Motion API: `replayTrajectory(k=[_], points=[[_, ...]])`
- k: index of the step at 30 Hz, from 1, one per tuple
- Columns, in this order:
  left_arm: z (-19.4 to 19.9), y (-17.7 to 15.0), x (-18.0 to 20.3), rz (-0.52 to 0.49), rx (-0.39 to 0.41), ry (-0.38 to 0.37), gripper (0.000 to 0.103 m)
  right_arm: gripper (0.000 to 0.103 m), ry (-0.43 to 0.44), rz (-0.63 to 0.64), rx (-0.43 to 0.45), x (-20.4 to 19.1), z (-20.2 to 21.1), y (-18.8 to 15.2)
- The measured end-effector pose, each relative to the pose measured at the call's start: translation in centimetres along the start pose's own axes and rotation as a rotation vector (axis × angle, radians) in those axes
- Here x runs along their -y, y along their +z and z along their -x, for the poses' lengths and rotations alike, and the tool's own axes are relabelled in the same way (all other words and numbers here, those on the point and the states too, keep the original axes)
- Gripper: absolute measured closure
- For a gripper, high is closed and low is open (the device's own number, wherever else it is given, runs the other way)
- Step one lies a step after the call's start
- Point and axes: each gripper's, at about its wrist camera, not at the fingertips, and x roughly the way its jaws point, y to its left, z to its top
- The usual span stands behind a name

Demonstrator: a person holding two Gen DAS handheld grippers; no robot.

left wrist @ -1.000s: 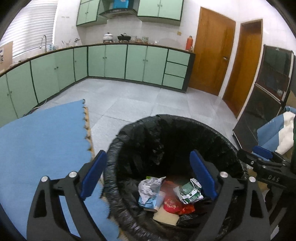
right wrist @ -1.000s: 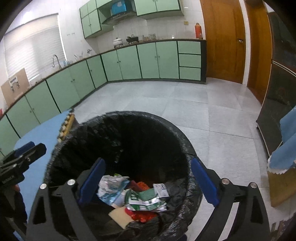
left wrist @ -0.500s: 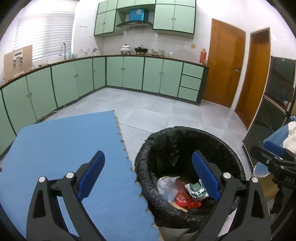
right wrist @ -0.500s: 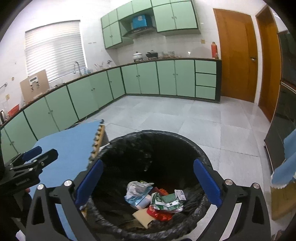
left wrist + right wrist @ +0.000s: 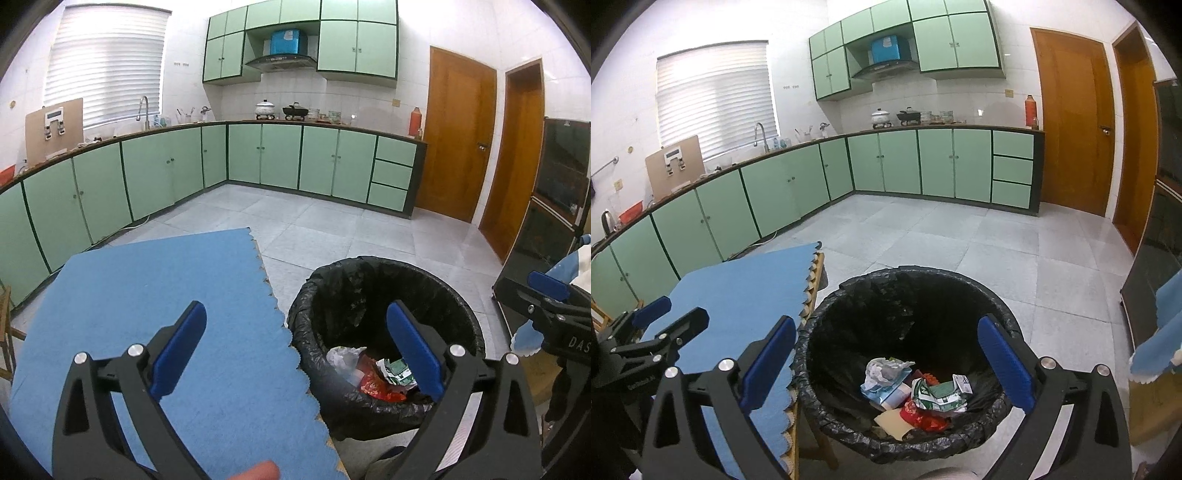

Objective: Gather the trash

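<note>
Both claws have just been opening and now gape wide with nothing between them, left claw (image 5: 295,354) and right claw (image 5: 886,362) drawn back higher than a second ago. At twelve o'clock of the right claw, the trash (image 5: 916,395) lies inside the black-lined bin (image 5: 849,295), beside the blue-matted surface (image 5: 147,295); that drop-off looks done

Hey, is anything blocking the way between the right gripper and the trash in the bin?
Nothing visible. The right gripper hangs open and empty above the bin's open mouth, with the trash lying uncovered at the bottom.
</note>
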Motion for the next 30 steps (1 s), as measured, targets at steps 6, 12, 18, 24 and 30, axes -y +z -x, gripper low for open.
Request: replayTrajectory(k=[6, 12, 18, 24, 30], points=[[1.5, 0.1, 0.1, -0.010, 0.021, 0.009, 0.008, 0.006, 0.023, 0.002, 0.005, -0.8, 0.8, -0.2], [2.7, 0.2, -0.2, -0.006, 0.042, 0.013, 0.008, 0.006, 0.031, 0.033, 0.014, -1.5, 1.3, -0.1], [3.4, 0.4, -0.4, -0.009, 0.054, 0.021, 0.008, 0.006, 0.035, 0.042, 0.022, -1.9, 1.6, 0.1], [3.5, 0.4, -0.5, -0.010, 0.049, 0.028, 0.008, 0.006, 0.039, 0.044, 0.022, -2.0, 1.5, 0.0], [3.7, 0.3, -0.6, -0.011, 0.049, 0.034, 0.008, 0.006, 0.040, 0.048, 0.021, -2.2, 1.4, 0.0]])
